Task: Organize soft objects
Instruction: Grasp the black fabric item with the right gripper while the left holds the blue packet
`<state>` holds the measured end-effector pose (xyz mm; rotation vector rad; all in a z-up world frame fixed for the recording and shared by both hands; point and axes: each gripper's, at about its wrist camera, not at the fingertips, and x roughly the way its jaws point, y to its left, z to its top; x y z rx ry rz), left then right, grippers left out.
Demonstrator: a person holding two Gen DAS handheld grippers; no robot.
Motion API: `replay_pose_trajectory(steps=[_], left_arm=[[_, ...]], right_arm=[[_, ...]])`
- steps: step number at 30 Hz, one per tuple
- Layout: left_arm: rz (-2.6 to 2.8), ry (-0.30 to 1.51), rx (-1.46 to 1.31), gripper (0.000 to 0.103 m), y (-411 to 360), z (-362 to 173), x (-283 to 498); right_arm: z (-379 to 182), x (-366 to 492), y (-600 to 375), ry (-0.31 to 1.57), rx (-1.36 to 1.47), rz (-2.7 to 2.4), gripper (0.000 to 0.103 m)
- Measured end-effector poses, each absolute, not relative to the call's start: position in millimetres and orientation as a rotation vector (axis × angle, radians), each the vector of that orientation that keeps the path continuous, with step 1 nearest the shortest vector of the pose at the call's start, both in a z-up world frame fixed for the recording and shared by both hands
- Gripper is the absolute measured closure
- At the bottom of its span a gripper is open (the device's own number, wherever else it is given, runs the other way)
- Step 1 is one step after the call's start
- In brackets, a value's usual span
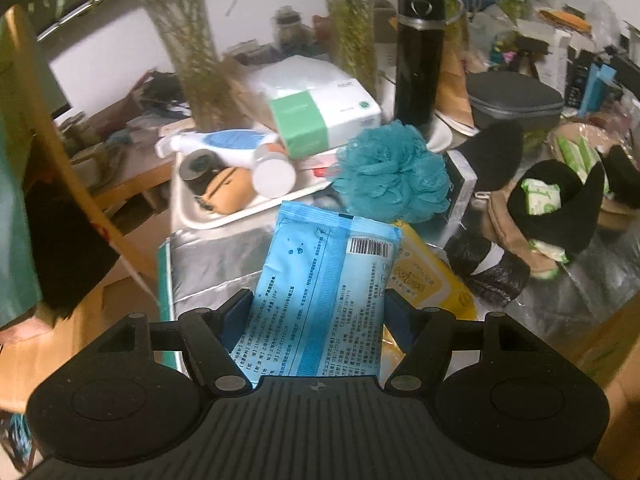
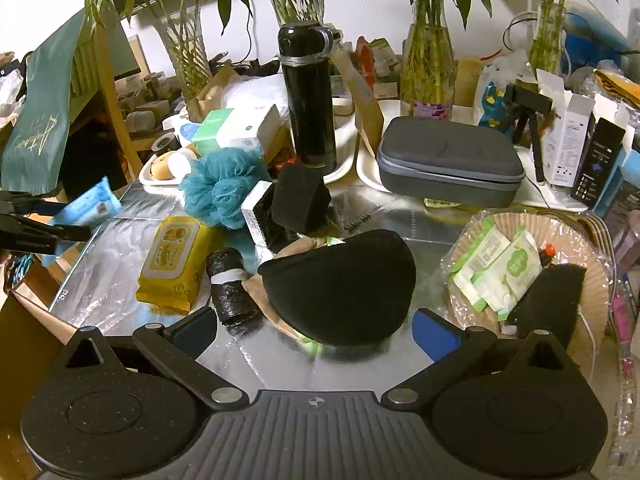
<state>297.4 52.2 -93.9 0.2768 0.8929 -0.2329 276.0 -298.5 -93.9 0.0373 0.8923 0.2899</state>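
My left gripper is shut on a light blue wipes pack, pads pressing on both of its long edges. In the right wrist view the same blue pack hangs above the foil-covered table's left edge. Below it lie a yellow wipes pack and a teal bath pouf. My right gripper stands open just over a black padded cup, its pads apart from it. A black rolled bundle lies to the cup's left.
A woven basket at the right holds green wipes packs and a black sponge. Behind stand a black flask, a grey zip case, a black foam block, vases of bamboo, and a white tray with small items.
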Motion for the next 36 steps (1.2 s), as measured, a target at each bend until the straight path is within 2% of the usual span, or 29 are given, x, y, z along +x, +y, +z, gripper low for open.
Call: replay_pose_trajectory(steps=[16, 27, 29, 30, 32, 34, 35, 36], left_arm=[[-0.232, 0.825, 0.123, 0.034, 55.9, -35.7, 242.9], [-0.265, 0.795, 0.1, 0.034, 51.8, -29.8, 217.0], [-0.264, 0.805, 0.095, 0.034, 51.3, -32.1, 215.5], [-0.26, 0.81, 0.096, 0.034, 50.5, -33.6, 214.3], [-0.252, 0.825, 0.106, 0.034, 48.5, -37.6, 213.1], [-0.246, 0.841, 0.111, 0.034, 46.4, -41.3, 212.5], [-0.245, 0.848, 0.112, 0.034, 45.4, -42.7, 212.2], [-0.245, 0.853, 0.11, 0.034, 44.6, -43.7, 211.9]], right_arm=[[-93.2, 296.2, -287.7, 0.832, -0.148, 0.35, 0.0], [-102.6, 337.7, -241.2, 0.857, -0.305, 0.506, 0.001], [-111.4, 350.5, -225.2, 0.891, -0.364, 0.529, 0.007], [-117.0, 357.4, -217.9, 0.912, -0.39, 0.537, 0.015], [-131.0, 370.7, -204.0, 0.971, -0.442, 0.549, 0.024], [-146.1, 379.7, -195.0, 1.038, -0.483, 0.552, 0.039], [-153.5, 382.9, -191.9, 1.069, -0.502, 0.551, 0.043], [-162.8, 385.3, -188.5, 1.105, -0.524, 0.552, 0.052]])
